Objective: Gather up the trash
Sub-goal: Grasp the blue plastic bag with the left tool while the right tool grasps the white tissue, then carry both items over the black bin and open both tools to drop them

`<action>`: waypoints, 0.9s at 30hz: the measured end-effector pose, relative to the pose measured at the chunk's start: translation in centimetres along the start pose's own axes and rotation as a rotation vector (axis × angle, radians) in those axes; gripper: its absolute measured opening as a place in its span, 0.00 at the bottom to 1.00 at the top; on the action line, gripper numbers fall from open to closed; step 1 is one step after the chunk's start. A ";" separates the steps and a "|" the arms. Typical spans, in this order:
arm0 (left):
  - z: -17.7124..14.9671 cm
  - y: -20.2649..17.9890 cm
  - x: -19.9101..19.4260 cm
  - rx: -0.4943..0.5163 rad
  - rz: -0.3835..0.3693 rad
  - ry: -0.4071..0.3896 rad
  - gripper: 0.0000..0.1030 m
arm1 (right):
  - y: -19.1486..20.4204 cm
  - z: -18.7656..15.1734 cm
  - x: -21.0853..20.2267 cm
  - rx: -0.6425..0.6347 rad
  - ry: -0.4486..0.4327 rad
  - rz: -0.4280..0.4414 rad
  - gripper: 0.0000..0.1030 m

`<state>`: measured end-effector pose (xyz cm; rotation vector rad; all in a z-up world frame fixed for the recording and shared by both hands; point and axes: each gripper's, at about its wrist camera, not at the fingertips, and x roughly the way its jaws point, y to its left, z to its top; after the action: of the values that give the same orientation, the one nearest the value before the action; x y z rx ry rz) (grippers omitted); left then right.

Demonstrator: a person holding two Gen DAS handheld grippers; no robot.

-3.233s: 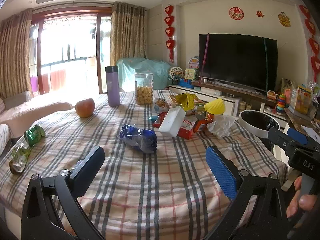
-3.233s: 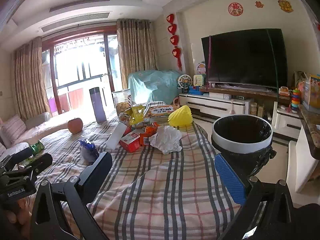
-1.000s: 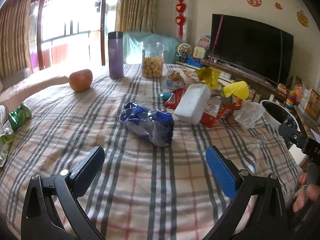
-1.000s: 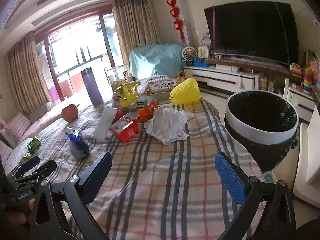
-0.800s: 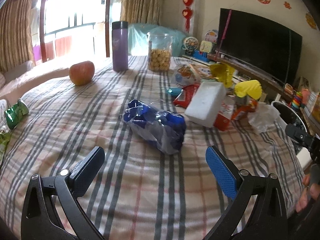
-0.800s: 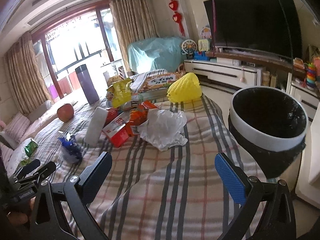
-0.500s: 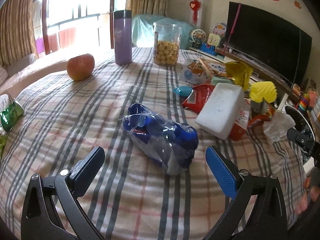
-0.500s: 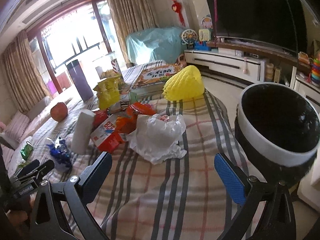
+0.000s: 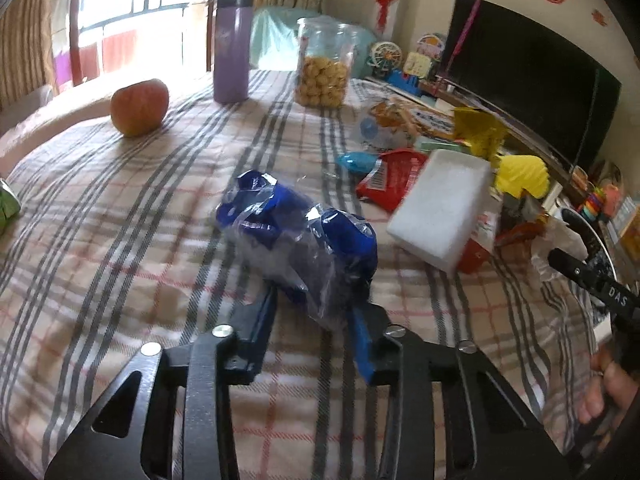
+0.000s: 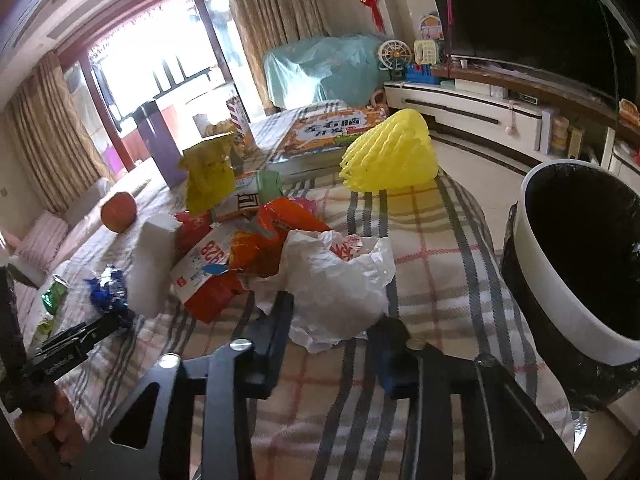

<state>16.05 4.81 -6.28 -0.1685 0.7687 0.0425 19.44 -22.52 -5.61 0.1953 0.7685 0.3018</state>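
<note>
Lying on the plaid counter, the blue wrapper sits clamped in the left gripper jaws, which just closed; the right gripper jaws just closed onto the white bag.

The near end of the blue wrapper is hidden between the 2 fingers of the left gripper, so where the pads meet it cannot be seen. The near edge of the white plastic bag is hidden the same way in the right gripper. A white foam block covers part of the red packets beneath it. The bin is cut off by the right edge, and its black inside shows no contents. A green packet is cut by the left edge. Print on the cardboard box is too blurred to read fully.
</note>
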 end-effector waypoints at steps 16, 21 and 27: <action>-2.7 -8.2 -5.6 0.174 -0.167 -0.060 0.24 | -2.7 -2.4 -5.6 0.087 -0.055 0.035 0.24; -2.8 -11.0 -5.7 0.225 -0.221 -0.054 0.24 | -4.1 -2.9 -6.9 0.115 -0.066 0.020 0.24; -2.9 -14.7 -5.2 0.284 -0.283 -0.039 0.24 | -6.1 -2.9 -8.3 0.145 -0.089 -0.006 0.24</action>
<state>11.80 -10.06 -2.74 -0.0051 0.6979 -0.3292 12.89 -30.86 -3.95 0.3408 0.7030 0.2303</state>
